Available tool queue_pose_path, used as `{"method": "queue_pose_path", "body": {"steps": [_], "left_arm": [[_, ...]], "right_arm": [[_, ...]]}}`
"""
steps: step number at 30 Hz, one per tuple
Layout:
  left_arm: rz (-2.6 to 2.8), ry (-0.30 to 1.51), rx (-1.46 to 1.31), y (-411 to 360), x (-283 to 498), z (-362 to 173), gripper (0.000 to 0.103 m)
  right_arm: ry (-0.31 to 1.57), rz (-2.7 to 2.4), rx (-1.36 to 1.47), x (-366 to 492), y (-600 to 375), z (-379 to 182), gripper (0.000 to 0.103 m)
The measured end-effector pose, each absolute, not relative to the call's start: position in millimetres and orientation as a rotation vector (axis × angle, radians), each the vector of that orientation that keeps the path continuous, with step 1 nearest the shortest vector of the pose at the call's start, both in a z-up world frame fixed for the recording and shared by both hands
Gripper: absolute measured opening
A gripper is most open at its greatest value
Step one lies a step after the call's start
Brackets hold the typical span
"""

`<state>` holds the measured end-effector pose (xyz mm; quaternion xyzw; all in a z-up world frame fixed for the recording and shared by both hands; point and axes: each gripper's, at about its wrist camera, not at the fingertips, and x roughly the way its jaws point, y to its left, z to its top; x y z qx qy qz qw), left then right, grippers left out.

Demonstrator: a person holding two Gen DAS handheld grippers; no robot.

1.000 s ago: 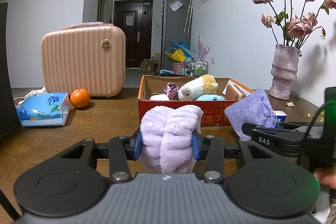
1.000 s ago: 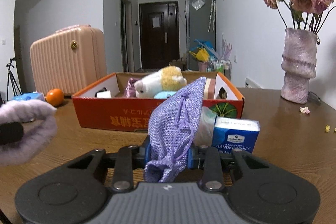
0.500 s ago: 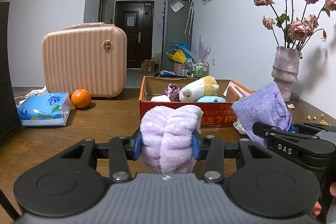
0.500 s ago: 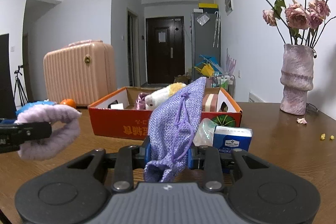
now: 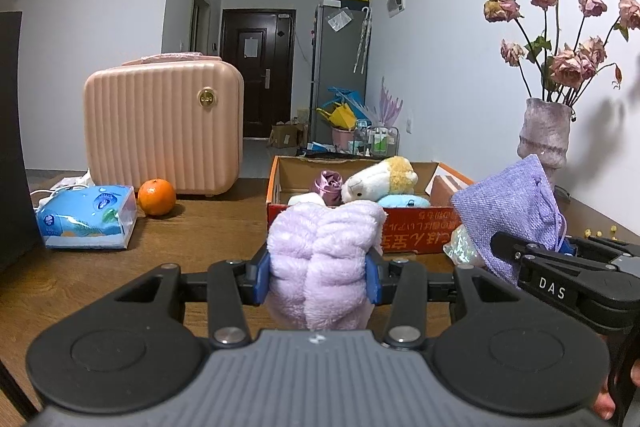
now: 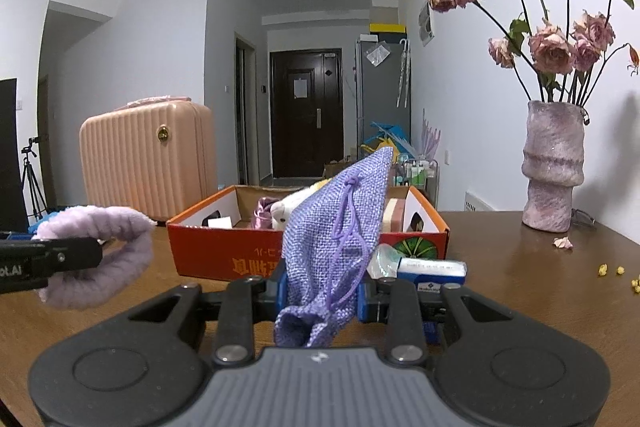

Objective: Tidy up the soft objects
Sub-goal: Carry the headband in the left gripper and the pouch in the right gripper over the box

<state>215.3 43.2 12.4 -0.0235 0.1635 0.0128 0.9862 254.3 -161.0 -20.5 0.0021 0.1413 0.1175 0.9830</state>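
Holding one soft item in each hand, we judge ourselves to be partway through the tidying. Our left hand-held gripper (image 5: 318,277) is pinched on a fluffy lilac headband (image 5: 320,259), its blue pads pressing into the plush from both sides, and it hangs above the wooden surface (image 5: 100,267), short of the box. Our right hand-held gripper (image 6: 322,291) is clamped tight on a purple drawstring pouch (image 6: 336,223), which stands up between the pads with its cord trailing down the front.

Ahead of both sits the orange cardboard box (image 6: 224,255), open at the top. Inside it we already see a white and yellow plush toy (image 5: 380,179), a small mauve satin item (image 5: 329,183), a pale blue soft thing (image 5: 404,201) and something white at the near wall, so that part of the sorting looks done.

What is left, by our reading, is to carry the headband and the pouch over the box's front wall and let them go inside. Beside the box's right corner lie a crinkly clear packet (image 6: 382,261) and a pack of handkerchiefs (image 6: 432,269); whether those belong with the soft things we cannot say. A tissue pack (image 5: 86,217) and an orange (image 5: 157,197) rest well to the left, near a pink suitcase (image 5: 164,127).
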Motion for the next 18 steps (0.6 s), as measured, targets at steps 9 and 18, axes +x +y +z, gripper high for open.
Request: {"method": "queue_pose_path", "body": {"steps": [9, 18], "left_arm": [[0.046, 0.304, -0.053, 44, 220, 21, 0.045], [0.074, 0.284, -0.065, 43, 238, 30, 0.045]], "right_arm": [[0.248, 0.245, 0.0, 251, -155, -13, 0.03], [0.21, 0.231, 0.007, 260, -147, -8, 0.03]]}}
